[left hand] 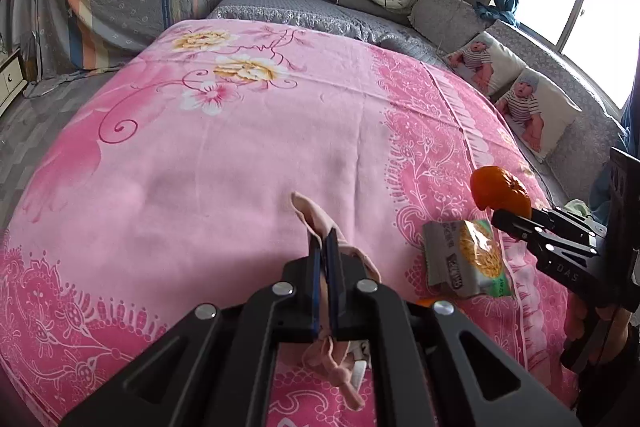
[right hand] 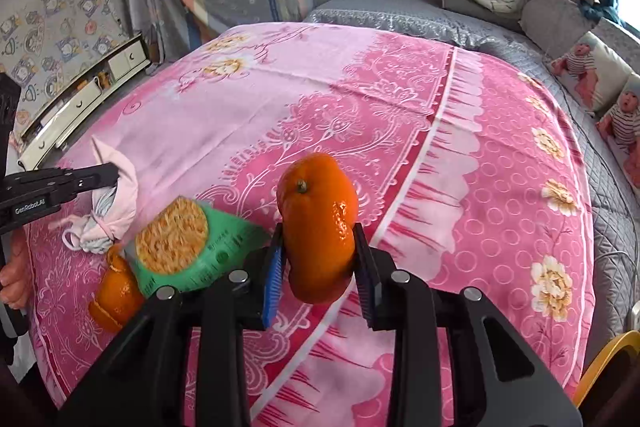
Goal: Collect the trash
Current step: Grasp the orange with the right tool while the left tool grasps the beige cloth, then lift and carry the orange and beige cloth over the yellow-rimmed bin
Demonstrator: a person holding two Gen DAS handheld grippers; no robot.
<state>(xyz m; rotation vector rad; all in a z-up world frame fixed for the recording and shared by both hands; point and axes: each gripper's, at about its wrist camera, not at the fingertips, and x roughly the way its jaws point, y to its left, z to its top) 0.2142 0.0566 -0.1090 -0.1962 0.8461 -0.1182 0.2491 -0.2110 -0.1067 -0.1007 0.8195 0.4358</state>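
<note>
1. Left gripper pinches a pink cloth bundle, lifted just above the bed's pink floral blanket.
2. Right gripper clamps a tangerine, held up.
3. Green snack packet and orange peel lie between them, near the blanket's front edge.

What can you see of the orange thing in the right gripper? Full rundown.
The orange peel is a hollow-looking mandarin skin, glossy, bright orange, with a small dark stem end facing the camera. It is squeezed narrow between the right gripper pads, blue pad on one side, and held upright above the pink bedspread, touching nothing else. In the left wrist view it sits raised off the bed.
</note>
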